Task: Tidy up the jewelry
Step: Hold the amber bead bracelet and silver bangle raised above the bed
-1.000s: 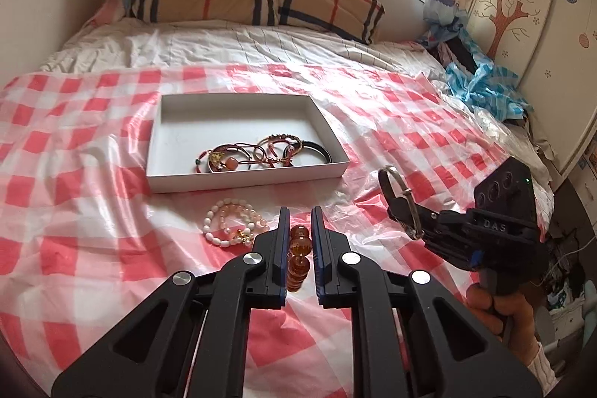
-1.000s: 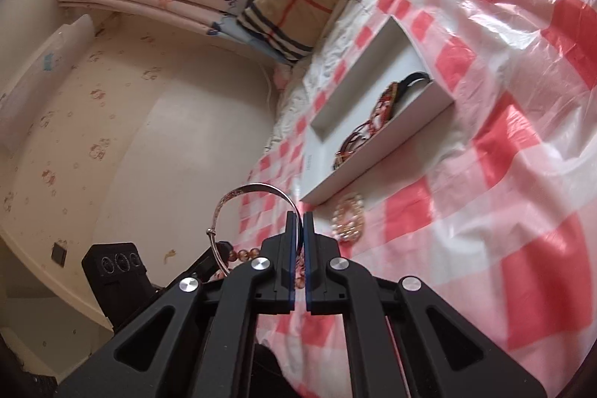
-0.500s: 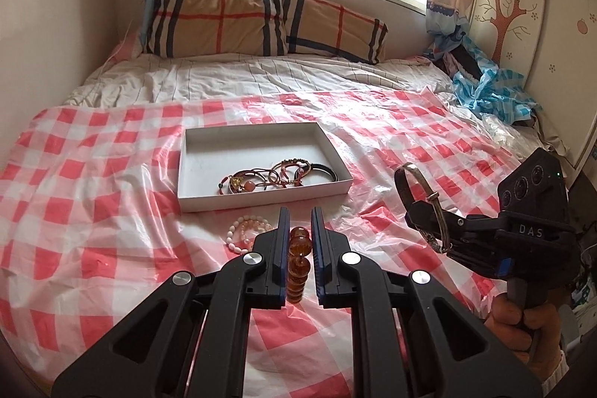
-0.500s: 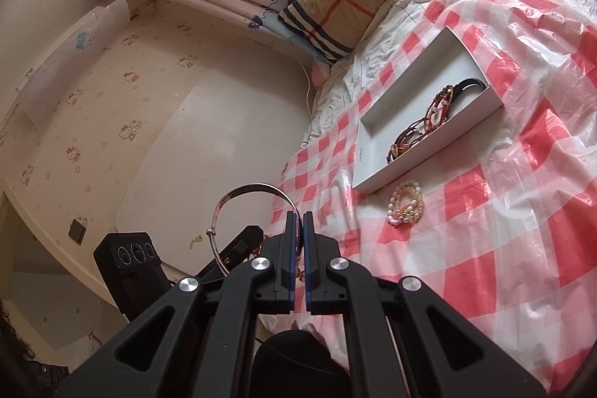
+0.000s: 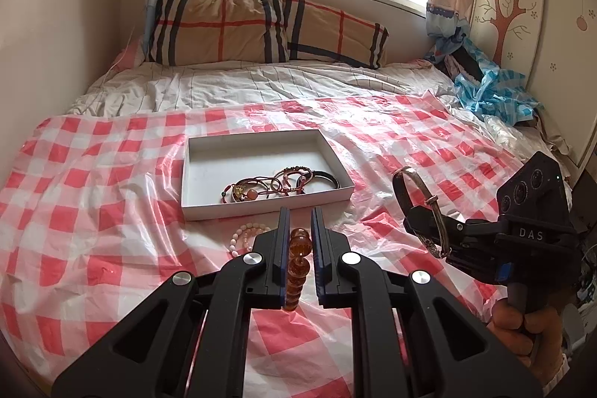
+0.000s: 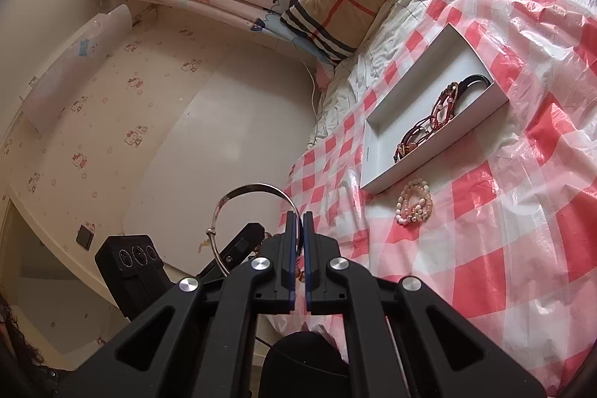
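Observation:
My left gripper [image 5: 300,219] is shut on an amber bead bracelet [image 5: 298,248] and holds it above the checked cloth, in front of the white tray [image 5: 261,207]. The tray holds several cord bracelets [image 5: 268,187] and a black bangle [image 5: 326,178]. A pink-white bead bracelet [image 5: 244,234] lies on the cloth just before the tray, partly hidden by my fingers. My right gripper [image 6: 301,222] is shut on a silver bangle [image 6: 246,193], raised to the right of the tray; it also shows in the left wrist view [image 5: 418,211]. The tray [image 6: 380,174] and bead bracelet [image 6: 414,202] show in the right wrist view.
The red-and-white checked plastic cloth [image 5: 93,211] covers the bed. Plaid pillows [image 5: 231,25] lie at the head under the window. Blue crumpled cloth [image 5: 488,92] sits at the far right by the wardrobe. A wall [image 6: 149,118] runs along the bed's left side.
Both grippers have pulled back and up from the bed with their bracelets held. The tray and the bead bracelet on the cloth now look farther away.

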Demonstrator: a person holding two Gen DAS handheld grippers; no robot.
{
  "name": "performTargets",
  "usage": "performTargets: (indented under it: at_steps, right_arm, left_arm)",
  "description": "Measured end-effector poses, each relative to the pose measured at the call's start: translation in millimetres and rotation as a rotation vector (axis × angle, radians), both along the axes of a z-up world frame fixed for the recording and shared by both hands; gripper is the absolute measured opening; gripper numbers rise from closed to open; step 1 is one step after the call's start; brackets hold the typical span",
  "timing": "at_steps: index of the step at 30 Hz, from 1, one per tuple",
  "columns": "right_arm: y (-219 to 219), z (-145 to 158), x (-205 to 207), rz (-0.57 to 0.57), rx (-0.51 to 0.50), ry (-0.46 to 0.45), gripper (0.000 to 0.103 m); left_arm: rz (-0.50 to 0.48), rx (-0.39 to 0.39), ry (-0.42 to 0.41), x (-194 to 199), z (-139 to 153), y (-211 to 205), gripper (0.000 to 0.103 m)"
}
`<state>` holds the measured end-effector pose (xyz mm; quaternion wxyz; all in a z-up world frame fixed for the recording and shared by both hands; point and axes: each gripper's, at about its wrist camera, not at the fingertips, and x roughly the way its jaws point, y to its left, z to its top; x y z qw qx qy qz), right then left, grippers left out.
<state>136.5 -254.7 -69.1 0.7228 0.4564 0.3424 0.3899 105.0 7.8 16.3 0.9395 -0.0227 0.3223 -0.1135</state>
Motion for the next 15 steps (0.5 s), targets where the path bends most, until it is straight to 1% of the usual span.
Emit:
performTargets:
  at_steps: [7, 15]
  right_arm:
    - [1.1, -0.9, 0.2, -0.001, 0.002, -0.002, 0.004]
    - [3.7, 5.6, 2.2, 0.006, 0.002, -0.005, 0.004]
  left_arm:
    - [0.0, -0.003, 0.001, 0.2, -0.7, -1.3, 0.01]
    - [0.0, -0.003, 0.001, 1.4, -0.5, -1.8, 0.01]
